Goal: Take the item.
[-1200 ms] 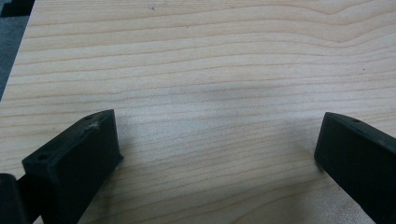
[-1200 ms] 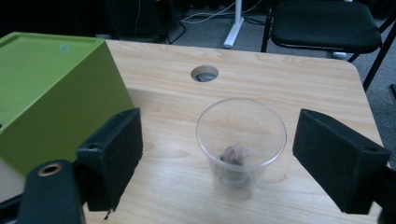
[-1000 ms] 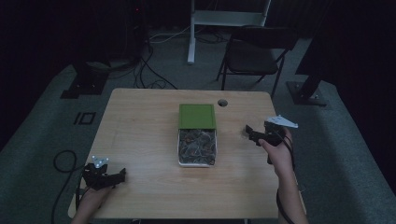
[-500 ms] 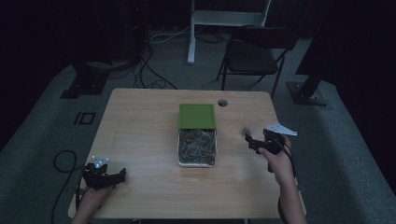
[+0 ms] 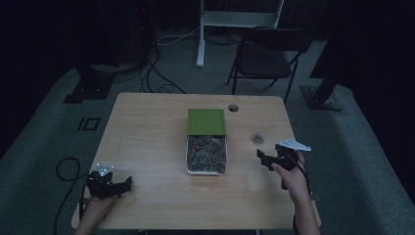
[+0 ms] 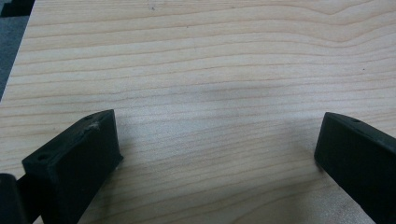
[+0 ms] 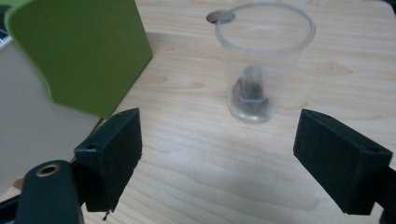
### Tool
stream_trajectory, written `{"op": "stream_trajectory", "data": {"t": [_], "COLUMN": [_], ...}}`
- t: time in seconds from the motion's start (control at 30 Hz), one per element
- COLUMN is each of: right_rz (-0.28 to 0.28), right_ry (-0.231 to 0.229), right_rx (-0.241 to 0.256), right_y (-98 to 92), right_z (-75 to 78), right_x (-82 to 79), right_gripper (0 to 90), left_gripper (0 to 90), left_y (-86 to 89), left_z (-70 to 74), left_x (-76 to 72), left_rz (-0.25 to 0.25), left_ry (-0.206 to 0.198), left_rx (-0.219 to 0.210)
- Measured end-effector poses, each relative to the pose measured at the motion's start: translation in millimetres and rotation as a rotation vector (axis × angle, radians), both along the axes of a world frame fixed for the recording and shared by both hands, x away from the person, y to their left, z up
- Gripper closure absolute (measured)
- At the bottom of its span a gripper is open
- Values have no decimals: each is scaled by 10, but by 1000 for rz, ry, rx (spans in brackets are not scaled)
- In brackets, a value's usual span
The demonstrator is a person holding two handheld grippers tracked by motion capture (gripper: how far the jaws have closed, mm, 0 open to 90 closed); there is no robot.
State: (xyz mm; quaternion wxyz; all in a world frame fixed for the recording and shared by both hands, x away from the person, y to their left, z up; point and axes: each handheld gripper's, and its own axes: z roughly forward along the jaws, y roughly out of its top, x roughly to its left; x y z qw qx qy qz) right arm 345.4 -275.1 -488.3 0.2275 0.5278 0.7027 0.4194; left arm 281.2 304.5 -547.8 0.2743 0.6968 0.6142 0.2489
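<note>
right gripper view: clear cup (image 7: 262, 70) upright, mouth up, ahead of wide-open right gripper (image 7: 233, 158)

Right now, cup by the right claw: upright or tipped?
Upright: the clear cup stands rim-up on the table, with a small dark item inside.

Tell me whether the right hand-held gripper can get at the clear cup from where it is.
Probably yes: the right hand-held gripper is open, the clear cup stands just ahead, with bare table between.
</note>
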Motion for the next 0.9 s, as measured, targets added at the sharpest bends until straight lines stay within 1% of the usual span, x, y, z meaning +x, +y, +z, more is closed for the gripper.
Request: {"op": "stream_trajectory", "data": {"t": [0.07,0.13,0.37,0.6,0.9], "right_rz": [1,12,21,51,58], "right_ry": [3,15,35,63,92], "right_rx": [-2,-6,-13,-18,-34], "right_y": [-5,-19,-37,-59,-129], "right_z": [-16,-70,-175,-324,-447], "right_x": [-7,-36,-116,-194,-309], "right_gripper": [154,154,154,154,157], "left_gripper": [5,5,5,5,5], "left_y": [1,0,0,1,1], "left_z": [1,-1,-1,0,-1], "left_x": [0,0,0,0,0], "left_rz": [-1,0,0,-1,-1], "left_ry": [1,-1,-2,0,-1], "left_rx": [1,0,0,1,2]}}
